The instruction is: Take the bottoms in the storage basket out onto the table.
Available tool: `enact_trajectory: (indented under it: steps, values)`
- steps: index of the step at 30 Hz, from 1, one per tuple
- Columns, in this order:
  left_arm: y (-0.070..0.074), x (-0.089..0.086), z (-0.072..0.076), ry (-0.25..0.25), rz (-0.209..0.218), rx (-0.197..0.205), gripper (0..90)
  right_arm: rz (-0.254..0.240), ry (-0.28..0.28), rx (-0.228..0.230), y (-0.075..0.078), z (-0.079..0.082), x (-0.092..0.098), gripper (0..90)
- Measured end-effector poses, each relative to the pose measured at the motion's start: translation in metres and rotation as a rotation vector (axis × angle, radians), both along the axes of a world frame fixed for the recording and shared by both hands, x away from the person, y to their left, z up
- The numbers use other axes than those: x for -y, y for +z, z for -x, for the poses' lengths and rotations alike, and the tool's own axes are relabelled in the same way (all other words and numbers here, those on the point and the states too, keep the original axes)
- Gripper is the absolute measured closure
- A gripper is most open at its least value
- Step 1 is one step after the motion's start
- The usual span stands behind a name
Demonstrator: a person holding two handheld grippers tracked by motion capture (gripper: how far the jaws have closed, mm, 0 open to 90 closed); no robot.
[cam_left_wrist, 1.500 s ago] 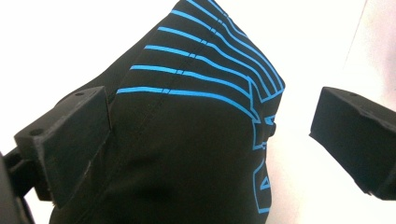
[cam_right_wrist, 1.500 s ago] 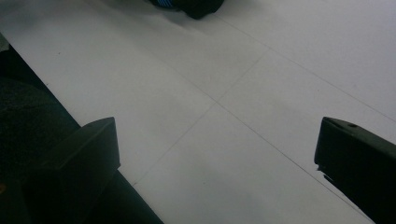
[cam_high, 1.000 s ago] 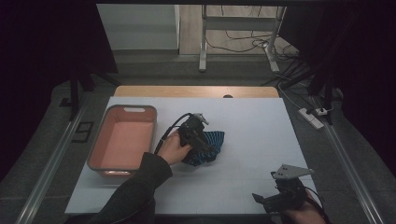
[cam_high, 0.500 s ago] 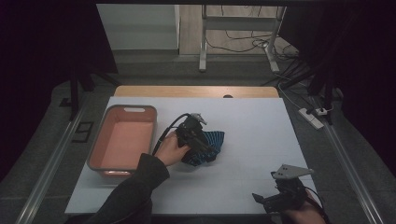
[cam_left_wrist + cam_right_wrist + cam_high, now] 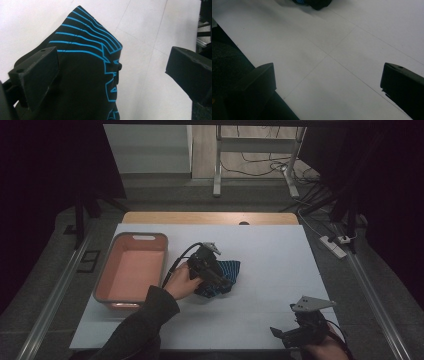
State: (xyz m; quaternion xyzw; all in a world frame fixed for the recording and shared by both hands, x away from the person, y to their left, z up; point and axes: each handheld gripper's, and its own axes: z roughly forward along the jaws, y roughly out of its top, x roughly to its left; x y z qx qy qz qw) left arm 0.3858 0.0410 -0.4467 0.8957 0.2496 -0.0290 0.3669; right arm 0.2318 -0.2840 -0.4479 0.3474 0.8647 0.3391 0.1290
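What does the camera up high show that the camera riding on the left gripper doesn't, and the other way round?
The high view alone takes in the pink tub at the table's left, the person's left hand and sleeve, the right gripper near the front right corner, and the floor and cables beyond the table. The left gripper view alone gives the cloth's bright blue line pattern close up, between the left gripper's wide-open jaws. Both share the dark blue-striped cloth lying on the white table.
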Motion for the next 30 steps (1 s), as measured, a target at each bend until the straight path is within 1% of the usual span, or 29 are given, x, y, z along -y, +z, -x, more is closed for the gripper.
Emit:
enact_trajectory:
  steps: [7,11,13,15,19,21,30]
  values:
    - [0.002,-0.004,0.004,0.002,0.021,-0.008,0.3,0.003,0.003,0.001,0.0,0.0,0.0,0.0]
    - [0.003,-0.004,0.006,-0.001,0.012,-0.003,0.3,0.003,0.003,0.002,0.0,0.0,0.0,0.0]
    - [0.004,-0.004,0.007,-0.003,0.016,0.001,0.3,0.003,0.003,0.002,0.0,0.0,0.0,0.0]
    - [0.006,-0.005,0.01,0.0,0.03,0.002,0.3,0.004,0.003,0.002,0.0,0.0,0.0,0.0]
    - [0.007,-0.006,0.012,0.0,0.034,0.005,0.3,0.005,0.003,0.002,0.0,0.0,0.0,0.0]
    - [0.009,-0.007,0.015,0.002,0.028,0.013,0.3,0.012,0.004,0.002,0.0,0.0,0.0,0.0]
    - [0.012,-0.007,0.022,0.002,0.022,0.032,0.3,0.012,0.005,0.003,0.0,0.0,-0.001,0.0]
